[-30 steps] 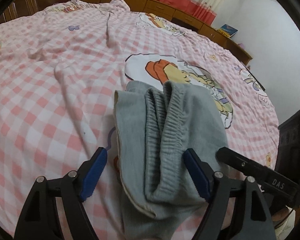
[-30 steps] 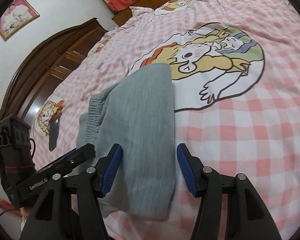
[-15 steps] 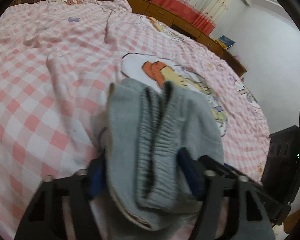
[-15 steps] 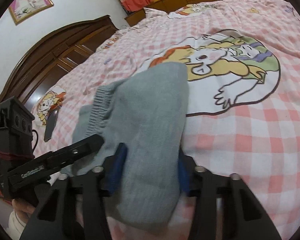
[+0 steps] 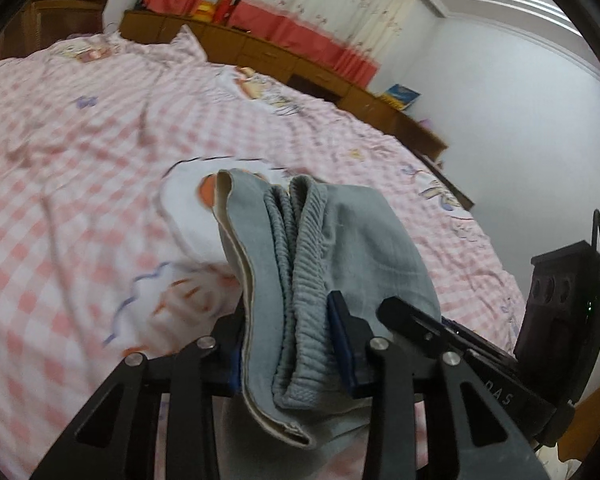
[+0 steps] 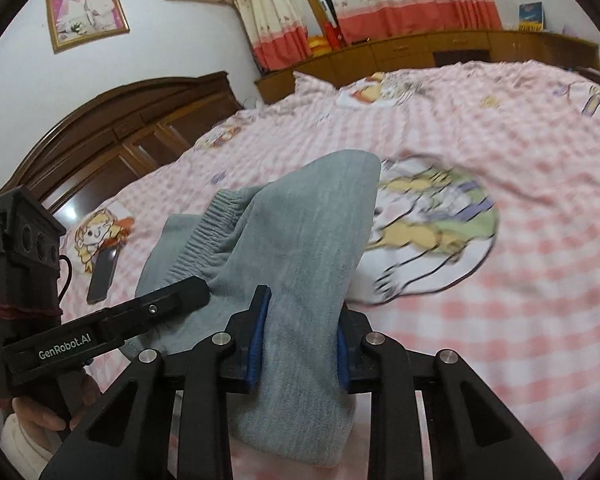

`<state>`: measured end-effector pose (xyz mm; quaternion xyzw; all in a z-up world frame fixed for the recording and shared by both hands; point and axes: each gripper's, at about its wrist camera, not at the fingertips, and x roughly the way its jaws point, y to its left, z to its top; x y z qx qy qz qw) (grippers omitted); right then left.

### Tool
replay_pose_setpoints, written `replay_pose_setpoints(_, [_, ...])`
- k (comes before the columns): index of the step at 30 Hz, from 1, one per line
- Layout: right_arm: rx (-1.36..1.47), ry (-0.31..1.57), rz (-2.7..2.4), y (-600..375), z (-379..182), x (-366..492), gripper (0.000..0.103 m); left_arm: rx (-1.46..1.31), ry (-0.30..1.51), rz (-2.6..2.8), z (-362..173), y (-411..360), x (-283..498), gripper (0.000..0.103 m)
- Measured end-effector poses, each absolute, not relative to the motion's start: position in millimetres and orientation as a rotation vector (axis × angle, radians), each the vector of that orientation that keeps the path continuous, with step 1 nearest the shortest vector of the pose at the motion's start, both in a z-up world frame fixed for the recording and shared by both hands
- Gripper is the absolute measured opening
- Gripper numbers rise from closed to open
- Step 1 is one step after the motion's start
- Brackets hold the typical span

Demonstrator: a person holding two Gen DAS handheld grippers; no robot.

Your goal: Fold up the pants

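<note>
Grey pants clamped at the near edge by both tools, apparently for lifting that end off the pink checked bedspread and folding it over. Left gripper, jaws just closed, pinching the ribbed waistband side; right gripper, likewise just closed, gripping the plain side. Cloth bunched between the pads, stretching away over the bed.

The right gripper has just been closing, and its blue pads squeeze the folded gray pants. The pants are lifted off the pink checked bed sheet. Left of the pants, the left gripper touches their stretchy waistband. Farther left of the pants, a dark phone lies on the sheet.
</note>
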<state>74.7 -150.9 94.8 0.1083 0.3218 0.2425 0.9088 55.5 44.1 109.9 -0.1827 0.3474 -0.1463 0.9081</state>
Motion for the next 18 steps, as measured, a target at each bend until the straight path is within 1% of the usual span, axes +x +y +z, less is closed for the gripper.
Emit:
replay_pose_setpoints(7, [0.149, 0.679, 0.399, -177, 95, 98, 0.029, -0.286, 0.736, -0.355, 103, -2, 91, 0.038])
replay_pose_setpoints(11, [0.158, 0.737, 0.366, -182, 74, 111, 0.03, -0.264, 0.79, -0.347, 79, -13, 110, 0.039])
replay_pose_setpoints(12, [0.173, 0.769, 0.358, -184, 64, 115, 0.031, -0.262, 0.813, -0.34, 71, -15, 113, 0.04])
replay_pose_setpoints(14, [0.191, 0.81, 0.335, -185, 48, 119, 0.034, -0.246, 0.836, -0.324, 58, -16, 118, 0.045])
replay_pose_setpoints(16, [0.214, 0.812, 0.323, -187, 38, 121, 0.037, -0.24, 0.834, -0.316, 53, -15, 119, 0.054])
replay_pose_setpoints(18, [0.246, 0.819, 0.328, -192, 35, 123, 0.041, -0.26, 0.845, -0.316, 50, -12, 122, 0.057])
